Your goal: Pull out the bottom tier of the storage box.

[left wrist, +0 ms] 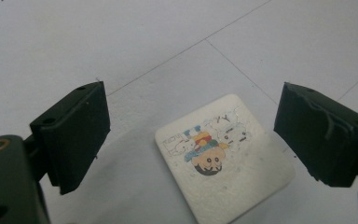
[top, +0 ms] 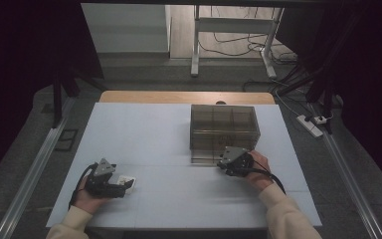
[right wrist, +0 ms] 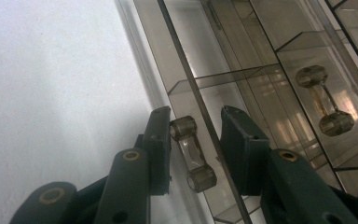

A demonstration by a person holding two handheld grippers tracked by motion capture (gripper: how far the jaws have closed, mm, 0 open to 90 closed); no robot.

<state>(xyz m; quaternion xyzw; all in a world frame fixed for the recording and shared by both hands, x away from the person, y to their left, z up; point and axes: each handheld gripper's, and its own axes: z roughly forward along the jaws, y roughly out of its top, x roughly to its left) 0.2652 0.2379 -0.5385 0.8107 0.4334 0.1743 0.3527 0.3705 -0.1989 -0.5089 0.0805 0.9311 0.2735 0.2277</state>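
One smoked clear-plastic drawer box [top: 223, 130] toward the table's far right edge, right gripper [right wrist: 196, 151] jaws narrowed around one dumbbell-shaped drawer handle [right wrist: 192, 154], left gripper [left wrist: 191, 135] jaws wide over one white cartoon-printed square card [left wrist: 223, 156] near the front-left corner.

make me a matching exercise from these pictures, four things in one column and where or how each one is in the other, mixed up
Things:
1. white card with a cartoon print
2. smoky clear drawer box
3. left gripper
4. right gripper

Places or states:
A. stands on the far right part of the white table
B. jaws either side of a clear drawer handle
C. lies flat on the table, near left
D. jaws wide apart above the card, not touching it

Pairs: 1-C, 2-A, 3-D, 4-B
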